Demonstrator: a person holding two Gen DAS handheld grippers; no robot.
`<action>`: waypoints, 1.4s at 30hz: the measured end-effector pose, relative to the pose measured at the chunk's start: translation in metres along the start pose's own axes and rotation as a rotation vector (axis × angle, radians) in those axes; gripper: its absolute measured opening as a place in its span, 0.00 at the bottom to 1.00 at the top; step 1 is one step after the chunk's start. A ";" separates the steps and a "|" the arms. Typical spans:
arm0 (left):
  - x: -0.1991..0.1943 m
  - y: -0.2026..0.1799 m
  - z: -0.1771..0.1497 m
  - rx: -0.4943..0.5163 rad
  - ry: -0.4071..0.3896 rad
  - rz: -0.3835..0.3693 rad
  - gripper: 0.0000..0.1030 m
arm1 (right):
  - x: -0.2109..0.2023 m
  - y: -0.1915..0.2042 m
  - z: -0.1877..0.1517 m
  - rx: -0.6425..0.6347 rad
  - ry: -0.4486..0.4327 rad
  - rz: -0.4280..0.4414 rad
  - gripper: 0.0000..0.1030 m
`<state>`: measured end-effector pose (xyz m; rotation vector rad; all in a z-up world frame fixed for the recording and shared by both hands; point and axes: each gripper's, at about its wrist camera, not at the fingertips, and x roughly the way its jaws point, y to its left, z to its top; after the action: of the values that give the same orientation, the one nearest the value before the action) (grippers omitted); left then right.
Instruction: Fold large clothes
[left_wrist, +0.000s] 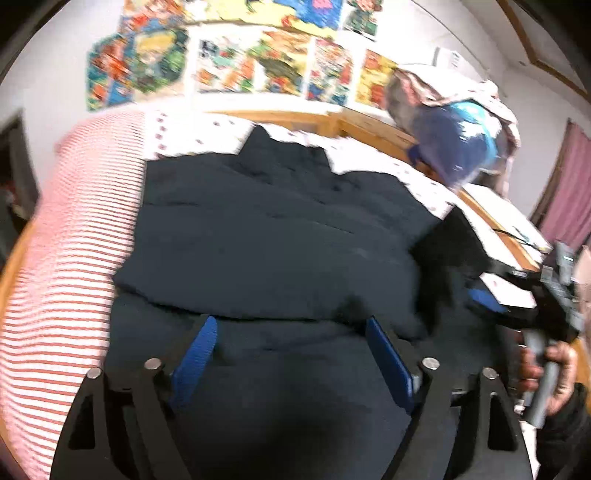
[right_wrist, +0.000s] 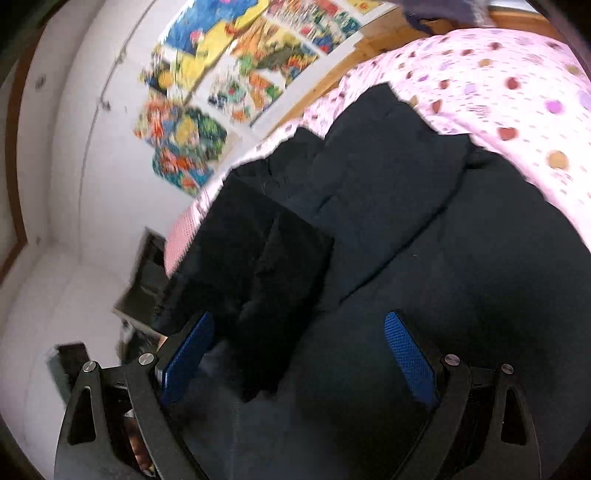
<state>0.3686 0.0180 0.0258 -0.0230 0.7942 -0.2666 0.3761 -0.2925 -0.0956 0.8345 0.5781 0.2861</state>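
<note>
A large dark navy garment (left_wrist: 273, 229) lies spread on the bed, with a fold across its near part. It also fills the right wrist view (right_wrist: 424, 258). My left gripper (left_wrist: 291, 343) is open just above the garment's near edge, its blue pads (left_wrist: 195, 354) wide apart with nothing between them. My right gripper (right_wrist: 299, 347) is open over the garment, tilted, with dark cloth showing between its blue pads (right_wrist: 410, 354). The right gripper also shows in the left wrist view (left_wrist: 491, 299), at the garment's right side, held by a hand.
The bed has a pink dotted sheet (right_wrist: 498, 92) and a red-striped cover (left_wrist: 62, 266) on the left. A wooden bed frame (left_wrist: 369, 125) runs along the back. A pile of clothes and a blue bag (left_wrist: 454, 140) sit at the back right. Colourful posters (left_wrist: 229, 59) cover the wall.
</note>
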 end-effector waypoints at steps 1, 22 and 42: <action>-0.001 0.006 0.002 -0.002 -0.012 0.019 0.82 | -0.008 -0.001 -0.002 -0.003 -0.018 0.002 0.89; 0.057 0.032 0.023 -0.085 0.090 0.134 0.83 | 0.021 0.005 0.016 -0.089 0.106 -0.372 0.41; 0.121 0.014 0.030 -0.010 0.185 0.178 0.84 | 0.038 0.037 0.058 -0.539 0.013 -0.682 0.12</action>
<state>0.4738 -0.0007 -0.0395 0.0631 0.9749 -0.0963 0.4406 -0.2869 -0.0507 0.0895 0.7199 -0.1784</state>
